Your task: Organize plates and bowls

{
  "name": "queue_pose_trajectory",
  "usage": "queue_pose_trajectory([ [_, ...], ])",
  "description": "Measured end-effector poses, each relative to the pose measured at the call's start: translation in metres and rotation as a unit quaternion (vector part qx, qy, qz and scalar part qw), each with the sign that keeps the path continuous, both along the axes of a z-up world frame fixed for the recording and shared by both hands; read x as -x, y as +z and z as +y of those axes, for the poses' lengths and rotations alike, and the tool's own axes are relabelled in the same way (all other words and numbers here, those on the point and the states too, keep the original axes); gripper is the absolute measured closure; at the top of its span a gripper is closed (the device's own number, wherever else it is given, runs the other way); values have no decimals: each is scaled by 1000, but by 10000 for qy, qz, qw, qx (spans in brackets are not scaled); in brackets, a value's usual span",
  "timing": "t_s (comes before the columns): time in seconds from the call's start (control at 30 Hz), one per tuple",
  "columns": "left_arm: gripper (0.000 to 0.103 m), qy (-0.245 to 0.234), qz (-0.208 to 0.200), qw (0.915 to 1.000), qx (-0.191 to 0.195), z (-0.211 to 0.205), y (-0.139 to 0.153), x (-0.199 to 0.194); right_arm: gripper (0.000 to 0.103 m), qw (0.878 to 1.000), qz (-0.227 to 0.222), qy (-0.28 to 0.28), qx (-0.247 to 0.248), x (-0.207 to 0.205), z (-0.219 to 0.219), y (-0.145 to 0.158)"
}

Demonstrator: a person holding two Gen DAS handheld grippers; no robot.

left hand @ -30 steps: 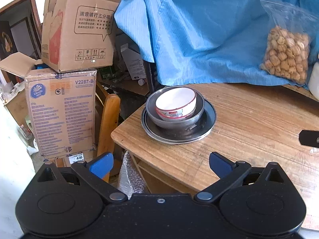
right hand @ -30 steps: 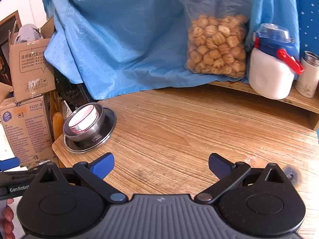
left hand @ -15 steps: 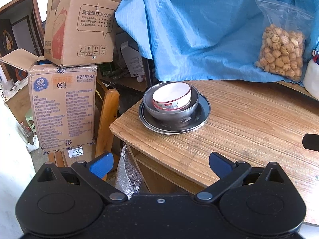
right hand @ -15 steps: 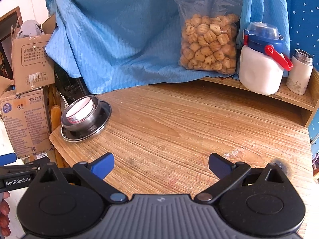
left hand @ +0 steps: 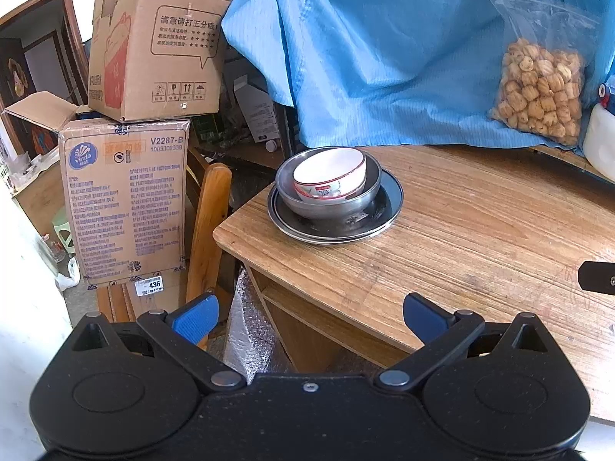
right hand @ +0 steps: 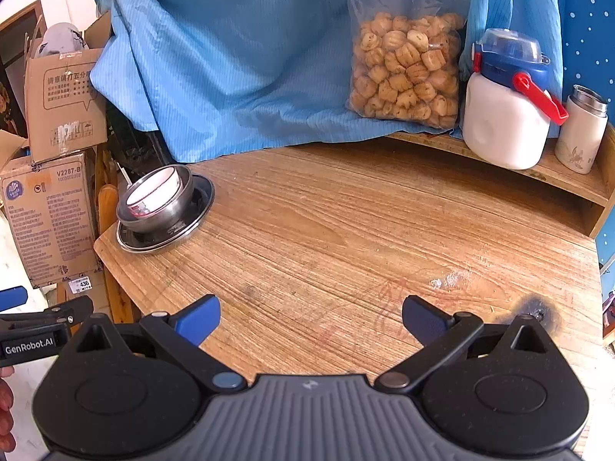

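Note:
A white bowl with a red rim (left hand: 329, 173) sits inside a steel bowl (left hand: 330, 201), which stands on a steel plate (left hand: 380, 219) at the left corner of the wooden table (left hand: 480, 238). The same stack shows in the right wrist view: white bowl (right hand: 153, 191), steel bowl (right hand: 165, 215), plate (right hand: 192, 226). My left gripper (left hand: 307, 313) is open and empty, held back off the table's front edge. My right gripper (right hand: 311, 319) is open and empty above the table's front part, well right of the stack.
A blue cloth (right hand: 238, 57) hangs behind the table. A bag of snacks (right hand: 407, 73), a white jug with a blue lid (right hand: 507, 115) and a small flask (right hand: 584, 130) stand on a raised shelf at back right. Cardboard boxes (left hand: 127, 199) and a wooden chair (left hand: 209, 226) stand left of the table.
Both grippers have drawn back from the stack, which now looks farther away. The bowls and plate have not moved. Both grippers stay open.

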State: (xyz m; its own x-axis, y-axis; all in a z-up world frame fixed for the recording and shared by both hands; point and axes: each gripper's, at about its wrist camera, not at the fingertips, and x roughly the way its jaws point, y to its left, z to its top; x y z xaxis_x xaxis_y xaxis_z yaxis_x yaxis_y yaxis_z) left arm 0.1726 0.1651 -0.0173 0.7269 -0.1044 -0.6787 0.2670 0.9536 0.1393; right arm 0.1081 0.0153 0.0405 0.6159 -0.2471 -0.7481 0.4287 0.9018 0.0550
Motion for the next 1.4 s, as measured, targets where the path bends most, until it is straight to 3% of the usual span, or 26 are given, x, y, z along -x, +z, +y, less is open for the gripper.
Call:
queue_pose_trajectory([
  [1.4,1,-56,81,9999,-29,-8,-1,-4,0,9998,164,20,-67,-4,-3,-4],
])
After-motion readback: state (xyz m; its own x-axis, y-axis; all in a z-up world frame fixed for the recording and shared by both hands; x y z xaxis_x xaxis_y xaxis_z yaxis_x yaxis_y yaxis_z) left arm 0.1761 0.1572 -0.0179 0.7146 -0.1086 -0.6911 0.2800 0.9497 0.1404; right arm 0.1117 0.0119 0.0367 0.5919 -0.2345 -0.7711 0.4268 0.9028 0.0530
